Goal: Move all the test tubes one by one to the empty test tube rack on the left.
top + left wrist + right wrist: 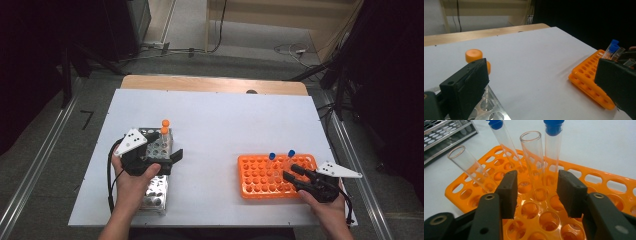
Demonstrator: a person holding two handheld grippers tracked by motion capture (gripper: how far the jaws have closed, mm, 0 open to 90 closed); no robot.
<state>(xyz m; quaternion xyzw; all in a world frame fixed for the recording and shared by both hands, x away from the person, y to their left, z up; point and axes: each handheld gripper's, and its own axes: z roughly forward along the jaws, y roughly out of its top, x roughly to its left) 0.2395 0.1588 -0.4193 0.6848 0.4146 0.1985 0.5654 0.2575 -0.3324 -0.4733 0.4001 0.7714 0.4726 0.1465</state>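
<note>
Clear glass tube (534, 162) (uncapped) stands upright in orange rack (599, 182).

Support: a flat white rectangular tabletop (215, 125) that lies over a light wooden table, whose edge (210, 83) shows as a strip along the far side.
Surface: plain, matte white, with bare board between the two racks.
On it, left: a silvery metal test-tube rack with rows of round holes (156, 172), standing lengthwise near the front left part of the board; two orange-capped tubes (164, 127) stand at its far end.
On it, right: an orange plastic test-tube rack with many round holes (260, 176), flat on the board near the front right; clear glass tubes, two of them blue-capped (272, 157), stand in its far rows.
Spacing: the two racks lie well apart.
</note>
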